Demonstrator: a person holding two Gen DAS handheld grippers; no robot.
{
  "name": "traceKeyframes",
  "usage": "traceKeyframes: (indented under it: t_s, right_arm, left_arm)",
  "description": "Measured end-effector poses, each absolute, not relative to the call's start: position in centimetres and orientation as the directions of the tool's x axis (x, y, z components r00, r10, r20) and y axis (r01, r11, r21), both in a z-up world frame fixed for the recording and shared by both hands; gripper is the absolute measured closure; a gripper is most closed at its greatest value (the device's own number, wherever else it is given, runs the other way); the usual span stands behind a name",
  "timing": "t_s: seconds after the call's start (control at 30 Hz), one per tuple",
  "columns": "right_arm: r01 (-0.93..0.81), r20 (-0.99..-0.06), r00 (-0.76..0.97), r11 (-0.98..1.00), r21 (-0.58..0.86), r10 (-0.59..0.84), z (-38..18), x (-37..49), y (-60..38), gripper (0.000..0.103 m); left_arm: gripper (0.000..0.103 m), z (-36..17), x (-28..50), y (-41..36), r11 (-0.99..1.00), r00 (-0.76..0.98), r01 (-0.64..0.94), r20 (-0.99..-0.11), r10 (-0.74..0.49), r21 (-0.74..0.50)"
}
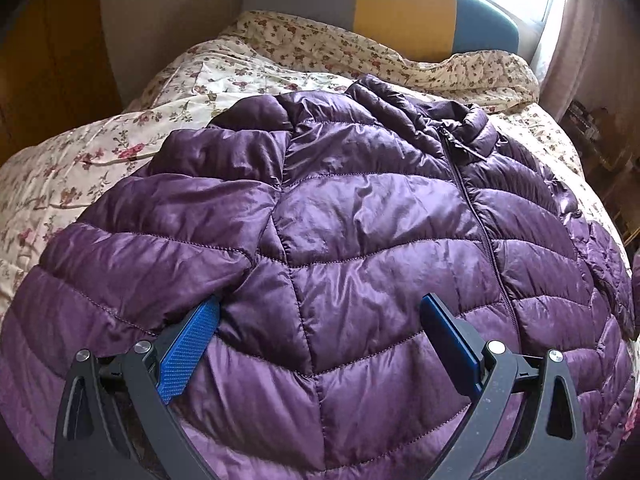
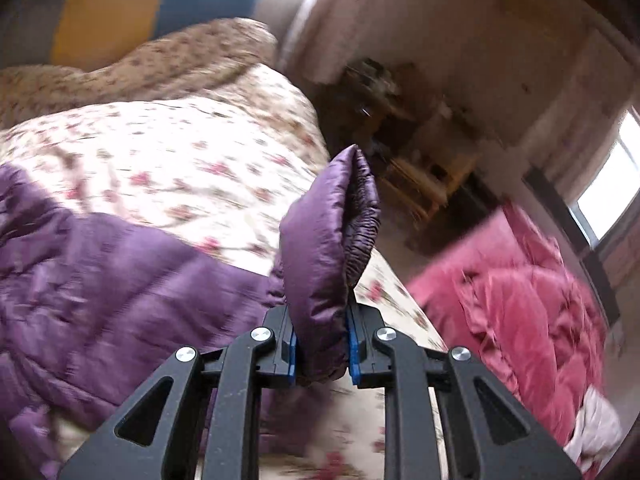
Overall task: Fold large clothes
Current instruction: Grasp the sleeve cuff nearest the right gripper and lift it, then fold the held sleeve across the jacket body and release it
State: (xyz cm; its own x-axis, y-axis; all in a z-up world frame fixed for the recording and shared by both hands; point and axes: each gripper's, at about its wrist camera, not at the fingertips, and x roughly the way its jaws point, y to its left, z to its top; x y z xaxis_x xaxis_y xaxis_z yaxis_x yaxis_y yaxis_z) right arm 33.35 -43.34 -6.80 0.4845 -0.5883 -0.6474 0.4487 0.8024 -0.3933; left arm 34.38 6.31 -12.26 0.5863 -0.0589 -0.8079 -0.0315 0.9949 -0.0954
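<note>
A purple quilted puffer jacket (image 1: 360, 220) lies front up on the flowered bed cover (image 1: 100, 160), zip closed and collar toward the headboard. My left gripper (image 1: 320, 320) is open wide and low over the jacket's lower front. Its left pad (image 1: 188, 352) sits at the edge of the sleeve that lies along the body. In the blurred right wrist view, my right gripper (image 2: 320, 320) is shut on the jacket's other sleeve. The elastic cuff (image 2: 332, 220) sticks up past the fingertips, lifted off the bed, and the jacket body (image 2: 100, 272) trails to the left.
A grey, yellow and blue headboard (image 1: 400, 12) stands at the far end under a bright window. A pink quilted garment (image 2: 512, 292) lies heaped beyond the bed's right edge. Wooden shelving (image 2: 400, 152) and a curtain (image 1: 592, 40) stand on the right.
</note>
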Motion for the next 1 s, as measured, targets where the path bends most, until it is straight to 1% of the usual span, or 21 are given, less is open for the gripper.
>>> traceKeyframes:
  t_s: [0.2,0.4,0.53,0.6,0.67,0.8,0.87,0.9,0.97,1.0]
  right_arm:
    - [0.318,-0.628,0.592,0.862,-0.394,-0.506,-6.1,35.7,-35.8,0.086]
    - [0.157,-0.638,0.676,0.918,-0.365,-0.369,-6.3,37.6,-26.3,0.086]
    - [0.066,-0.655,0.695,0.934,-0.352,-0.297,-7.2,38.0,-21.8,0.086]
    - [-0.014,-0.669,0.707,0.940,-0.340,-0.231,-7.9,38.5,-17.6,0.086]
    - [-0.073,-0.677,0.713,0.941,-0.332,-0.184,-8.4,38.4,-15.1,0.086]
    - [-0.189,-0.704,0.706,0.935,-0.301,-0.084,-9.4,38.0,-11.5,0.086]
    - [-0.247,-0.718,0.695,0.926,-0.285,-0.035,-10.1,37.5,-10.2,0.086]
    - [-0.274,-0.726,0.688,0.920,-0.279,-0.015,-10.5,37.3,-9.5,0.084]
    - [-0.300,-0.727,0.687,0.913,-0.276,0.006,-11.0,36.8,-8.8,0.077]
    - [-0.308,-0.726,0.688,0.911,-0.275,0.013,-11.0,36.4,-8.7,0.067]
  left_arm:
    - [0.004,-11.3,34.2,7.3,0.989,0.594,-0.022,-0.798,-0.103,-0.144]
    - [0.004,-11.1,34.0,8.0,0.985,0.597,-0.012,-0.791,-0.131,-0.172]
    - [0.004,-11.3,33.8,8.7,0.982,0.600,-0.012,-0.787,-0.144,-0.189]
    - [0.004,-11.3,33.7,9.4,0.977,0.605,-0.024,-0.781,-0.155,-0.212]
    - [0.006,-11.2,33.6,9.9,0.970,0.613,-0.030,-0.771,-0.171,-0.239]
    - [0.006,-11.1,33.3,10.5,0.956,0.617,-0.031,-0.758,-0.212,-0.292]
    - [0.008,-11.1,33.2,10.9,0.952,0.618,-0.034,-0.755,-0.219,-0.305]
    - [0.009,-11.0,33.1,11.0,0.949,0.618,-0.039,-0.754,-0.223,-0.312]
    - [0.009,-10.9,33.0,11.1,0.944,0.616,-0.045,-0.753,-0.231,-0.326]
    - [0.009,-10.9,33.0,11.3,0.942,0.615,-0.049,-0.753,-0.234,-0.333]
